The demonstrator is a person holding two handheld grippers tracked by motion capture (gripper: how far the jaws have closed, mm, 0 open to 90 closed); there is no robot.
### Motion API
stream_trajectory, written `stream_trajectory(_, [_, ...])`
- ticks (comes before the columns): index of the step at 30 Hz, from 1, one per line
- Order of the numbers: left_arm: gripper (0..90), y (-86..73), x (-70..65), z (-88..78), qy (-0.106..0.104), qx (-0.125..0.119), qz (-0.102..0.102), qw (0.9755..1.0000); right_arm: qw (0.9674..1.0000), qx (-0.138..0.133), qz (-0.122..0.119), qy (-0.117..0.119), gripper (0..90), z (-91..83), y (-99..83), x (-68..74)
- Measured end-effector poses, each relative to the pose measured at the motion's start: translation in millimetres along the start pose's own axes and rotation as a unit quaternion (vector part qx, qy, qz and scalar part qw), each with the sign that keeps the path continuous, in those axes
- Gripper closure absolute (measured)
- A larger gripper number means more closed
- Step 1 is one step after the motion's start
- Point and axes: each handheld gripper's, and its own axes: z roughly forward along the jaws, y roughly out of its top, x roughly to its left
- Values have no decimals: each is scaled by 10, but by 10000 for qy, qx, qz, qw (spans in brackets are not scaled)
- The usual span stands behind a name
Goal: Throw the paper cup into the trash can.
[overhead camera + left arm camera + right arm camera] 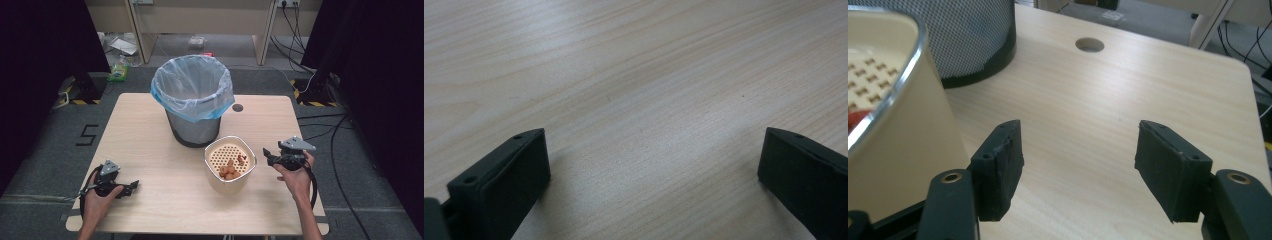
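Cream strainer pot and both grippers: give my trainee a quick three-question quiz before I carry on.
1. True or false: the right gripper is clamped on the cream strainer pot.
2. What lines the mesh bin? A) clear plastic bag B) newspaper C) cloth
3. What lies between the left gripper jaws?

Key
1. False: its jaws stand open beside the pot wall, with bare table between them.
2. A.
3. Nothing but bare wooden tabletop; the jaws are wide apart.
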Motion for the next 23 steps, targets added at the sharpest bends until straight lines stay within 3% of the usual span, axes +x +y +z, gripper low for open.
stream_trajectory(8, [0,0,0,0,0,1,1,10000,9986,507,117,2,348,74,-319,7])
stream_trajectory(14, [0,0,0,0,0,0,1,10000,9962,874,51,-30,321,130,-442,15])
stream_trajectory(23, [0,0,0,0,0,1,2,10000,9938,1108,76,95,317,217,-563,69])
